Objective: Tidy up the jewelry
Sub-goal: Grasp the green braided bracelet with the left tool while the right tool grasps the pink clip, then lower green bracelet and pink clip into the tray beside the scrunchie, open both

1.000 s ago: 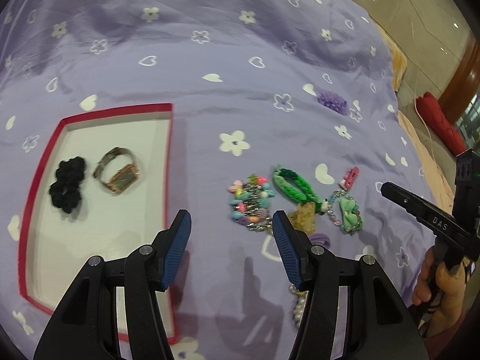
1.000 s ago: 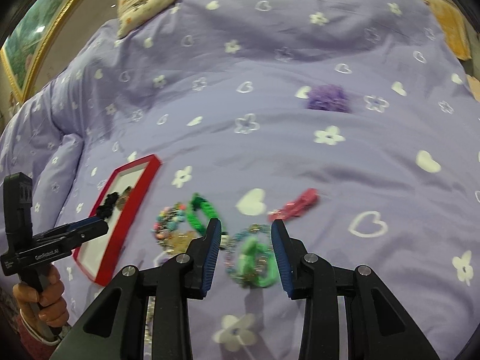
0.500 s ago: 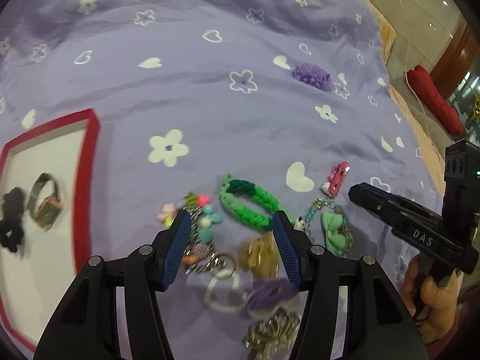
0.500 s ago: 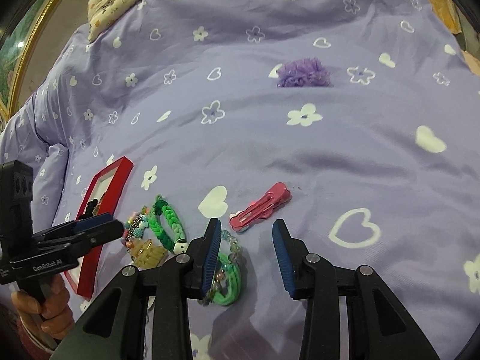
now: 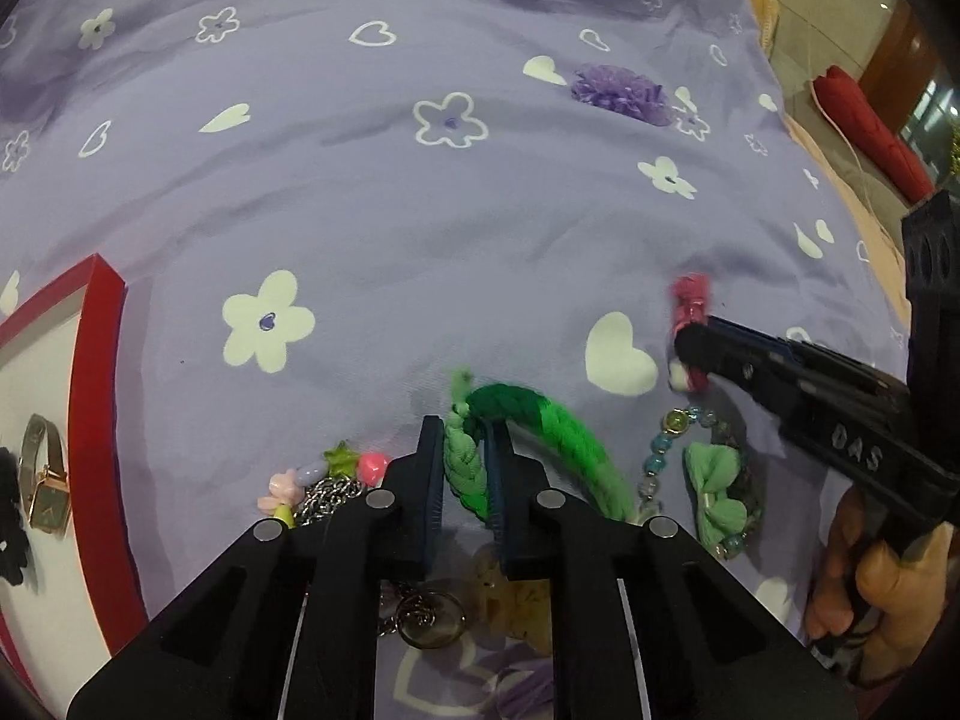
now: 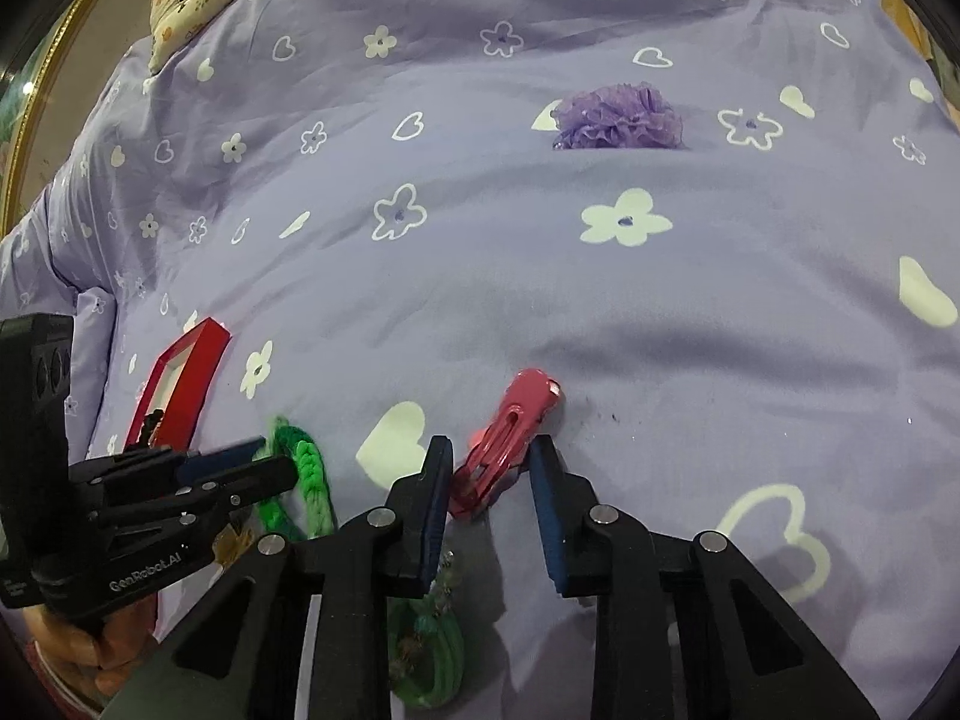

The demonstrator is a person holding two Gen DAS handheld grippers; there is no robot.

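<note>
Lavender bedding printed with white hearts and flowers covers the bed point(image 5: 360, 192), and its soft, yielding surface carries all the jewelry. A red-rimmed tray point(image 5: 99, 360) sits at nine o'clock in the left wrist view, already holding a gold wristwatch point(image 5: 48, 483) and a black scrunchie partly cut off by the frame edge.

The left tool point(image 5: 465, 468) is clenched on the near strand of the green braided bracelet point(image 5: 540, 420), which lies at the centre of that view. Being woven cord, it looks light, limp and grippy; pinching one strand as here seems sound, though the loop will likely dangle and could snag the beaded charm chain point(image 5: 327, 480) just beside it at nine o'clock.

The right tool point(image 6: 489, 468) straddles the pink hair clip point(image 6: 510, 432), its jaws closing, with no firm pinch on the clip evident. The clip looks stiff, thin and smooth, so it may skate or flip on the soft cover; squeezing across its flat long sides near the middle seems best.

A beaded bracelet with a mint bow point(image 5: 714, 492) lies at three o'clock of the green one, and a purple scrunchie point(image 6: 618, 117) rests well apart toward twelve.
</note>
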